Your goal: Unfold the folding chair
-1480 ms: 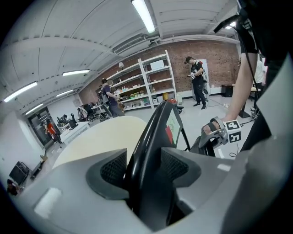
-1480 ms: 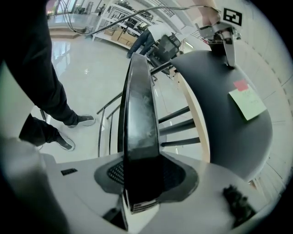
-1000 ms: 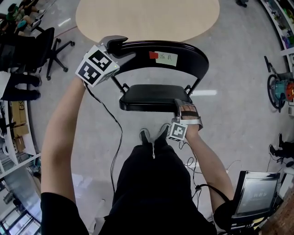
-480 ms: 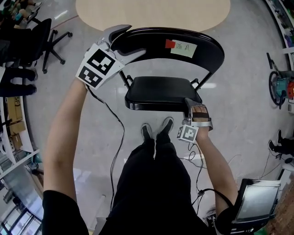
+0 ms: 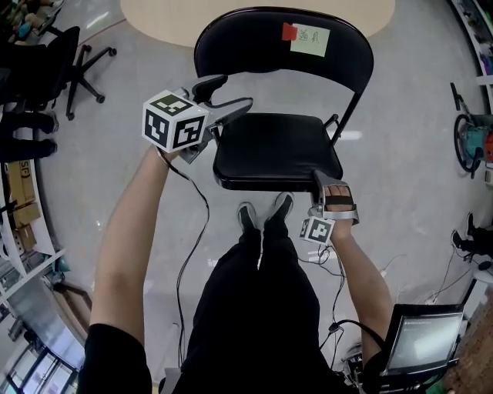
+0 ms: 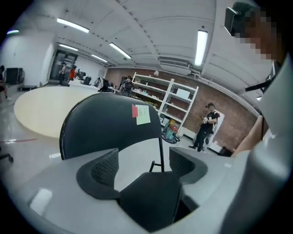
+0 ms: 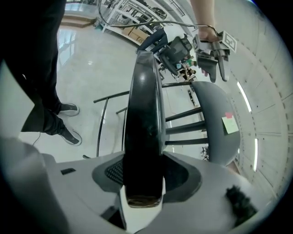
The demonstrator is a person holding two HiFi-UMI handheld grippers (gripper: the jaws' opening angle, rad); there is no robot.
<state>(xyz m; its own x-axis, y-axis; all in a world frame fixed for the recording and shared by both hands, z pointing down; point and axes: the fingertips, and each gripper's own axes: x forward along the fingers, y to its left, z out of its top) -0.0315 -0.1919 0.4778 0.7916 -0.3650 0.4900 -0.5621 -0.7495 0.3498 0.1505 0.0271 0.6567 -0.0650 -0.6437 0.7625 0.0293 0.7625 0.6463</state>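
Note:
The black folding chair stands opened out in the head view, backrest (image 5: 262, 46) upright and seat (image 5: 273, 150) flat. My left gripper (image 5: 223, 96) hovers by the seat's rear left corner, open and empty. In the left gripper view its jaws (image 6: 142, 167) frame the seat (image 6: 149, 201) and the backrest (image 6: 105, 123) beyond. My right gripper (image 5: 322, 178) is at the seat's front right corner. Its jaws (image 7: 144, 178) are opening, with the seat's edge (image 7: 144, 119) between them and both pad faces showing beside it.
A round beige table (image 5: 169, 23) lies behind the chair. Office chairs (image 5: 62, 61) stand at the left, a cart (image 5: 470, 150) at the right, a monitor (image 5: 420, 338) at the lower right. Cables (image 5: 323, 262) trail on the floor by my feet (image 5: 262, 215).
My left gripper let go of the backrest's top edge, opened, rolled and dropped beside the seat. The right gripper stayed at the seat's front corner as the seat came lower.

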